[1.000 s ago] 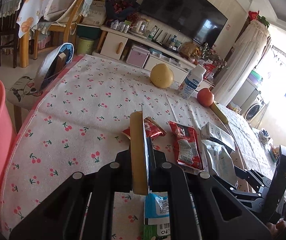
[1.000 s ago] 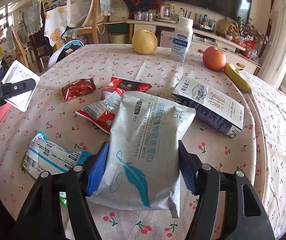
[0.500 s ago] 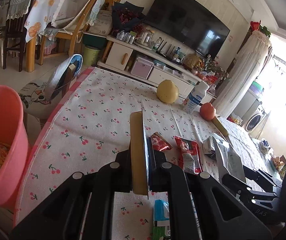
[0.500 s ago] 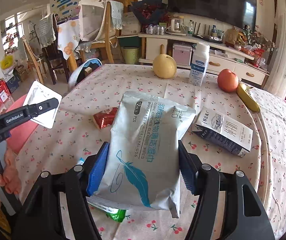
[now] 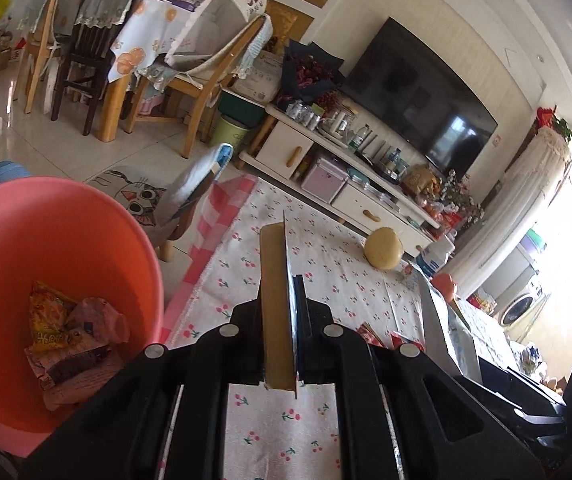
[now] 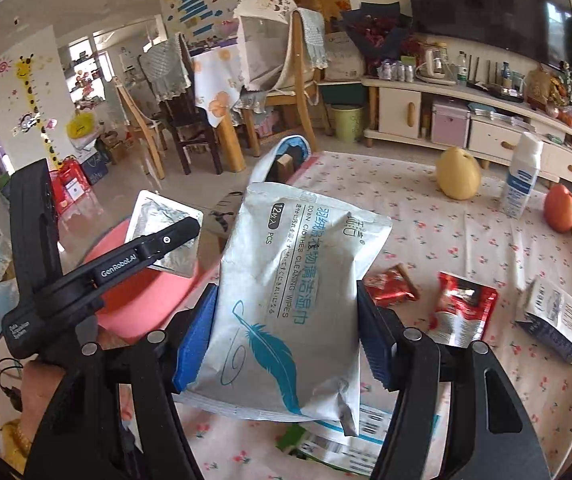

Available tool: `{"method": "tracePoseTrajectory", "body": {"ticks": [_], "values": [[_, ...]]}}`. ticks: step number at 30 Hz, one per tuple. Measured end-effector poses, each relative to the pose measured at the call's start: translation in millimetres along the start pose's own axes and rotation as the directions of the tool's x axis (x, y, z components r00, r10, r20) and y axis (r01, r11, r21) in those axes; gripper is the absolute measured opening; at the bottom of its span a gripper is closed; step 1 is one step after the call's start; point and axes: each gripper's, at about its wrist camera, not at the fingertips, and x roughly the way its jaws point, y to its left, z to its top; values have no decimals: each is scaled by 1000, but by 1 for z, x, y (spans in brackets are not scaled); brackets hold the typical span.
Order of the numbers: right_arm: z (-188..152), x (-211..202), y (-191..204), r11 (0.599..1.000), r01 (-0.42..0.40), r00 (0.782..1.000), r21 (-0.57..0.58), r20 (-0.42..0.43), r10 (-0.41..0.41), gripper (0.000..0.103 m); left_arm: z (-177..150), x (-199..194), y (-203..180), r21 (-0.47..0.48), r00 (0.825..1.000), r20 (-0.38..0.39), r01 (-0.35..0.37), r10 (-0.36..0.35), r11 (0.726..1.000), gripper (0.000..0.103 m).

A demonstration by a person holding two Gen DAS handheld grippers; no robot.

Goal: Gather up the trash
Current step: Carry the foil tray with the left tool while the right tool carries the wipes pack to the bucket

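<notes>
White wipes pack — upright, lengthwise.

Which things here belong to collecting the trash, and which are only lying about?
Job:
- pink bin
- silver foil packet in left gripper
- wipes pack in right gripper
- red wrappers on the table

Lying about:
- yellow pear
- white bottle
- red fruit

Counting on the cherry-print table: two red snack wrappers, one pear, one white bottle, one tomato, one printed carton. Noting one pink bucket, one wipes pack, one silver wrapper.
</notes>
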Motion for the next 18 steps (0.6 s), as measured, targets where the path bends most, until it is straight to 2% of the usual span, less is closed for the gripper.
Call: {"method": "tracePoseTrajectory", "body": {"ticks": [4,8,11,16,18], "values": [[18,25,39,995,-94,995,-29,-18,94,66,13,-14,38,-93,994,62,-89,95,992,12],[32,53,79,984,-167,986,-56,-36,165,67,21,-29,83,-216,972,101,-185,210,959,12],[41,74,108,974,-210,977,-81,-49,207,67,26,-39,109,-286,956,109,-230,271,930,11],[48,104,142,961,-256,965,-100,-75,250,67,29,-48,141,-364,942,97,-268,322,892,11],[47,113,150,957,-271,961,-99,-84,264,68,30,-49,147,-376,939,93,-274,330,885,11]]}}
